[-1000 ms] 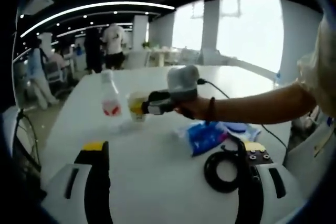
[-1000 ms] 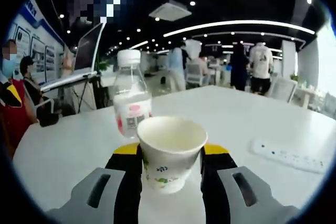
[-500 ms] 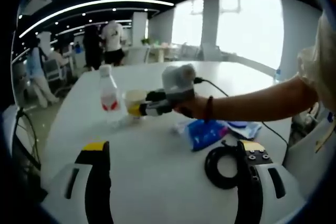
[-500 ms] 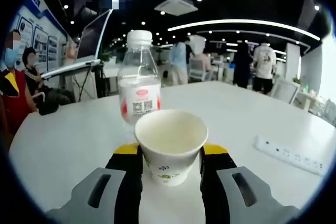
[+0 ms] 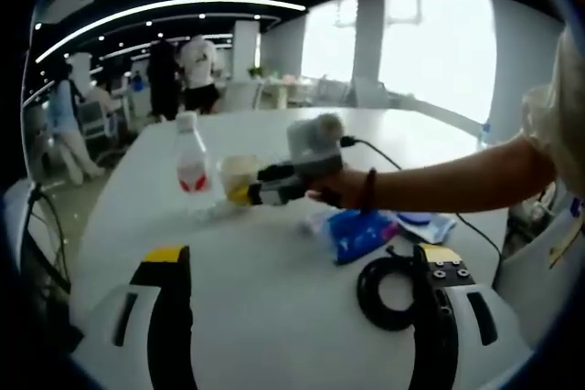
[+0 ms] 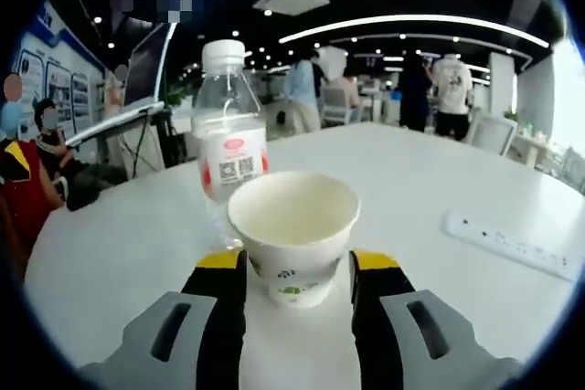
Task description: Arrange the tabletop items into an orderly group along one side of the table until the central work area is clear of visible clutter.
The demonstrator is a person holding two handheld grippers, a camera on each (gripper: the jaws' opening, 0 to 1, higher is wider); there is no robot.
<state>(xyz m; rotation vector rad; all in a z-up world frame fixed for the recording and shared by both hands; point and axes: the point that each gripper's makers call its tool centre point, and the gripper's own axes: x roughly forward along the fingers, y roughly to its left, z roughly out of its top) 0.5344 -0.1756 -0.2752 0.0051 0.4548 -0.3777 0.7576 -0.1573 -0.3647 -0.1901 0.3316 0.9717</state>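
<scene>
A white paper cup (image 6: pixel 292 230) with a small print sits between the jaws of my right gripper (image 6: pixel 299 262), which is shut on it just above the white table (image 6: pixel 119 262). Close behind the cup, slightly left, stands a clear water bottle (image 6: pixel 228 148) with a red label. In the left gripper view the same cup (image 5: pixel 236 173) and bottle (image 5: pixel 192 171) are at the table's far left, with the right gripper (image 5: pixel 241 193) held there by a person's hand. My left gripper (image 5: pixel 302 258) is open over bare table with nothing between its jaws.
A black cable coil (image 5: pixel 388 294) lies by my left gripper's right jaw. Beyond it is a blue packet (image 5: pixel 361 233) with a cable running past. A white power strip (image 6: pixel 512 244) lies on the right. People stand beyond the table.
My right gripper has brought the cup nearer to the bottle, which now looms larger just behind it. The left gripper has stayed put.
</scene>
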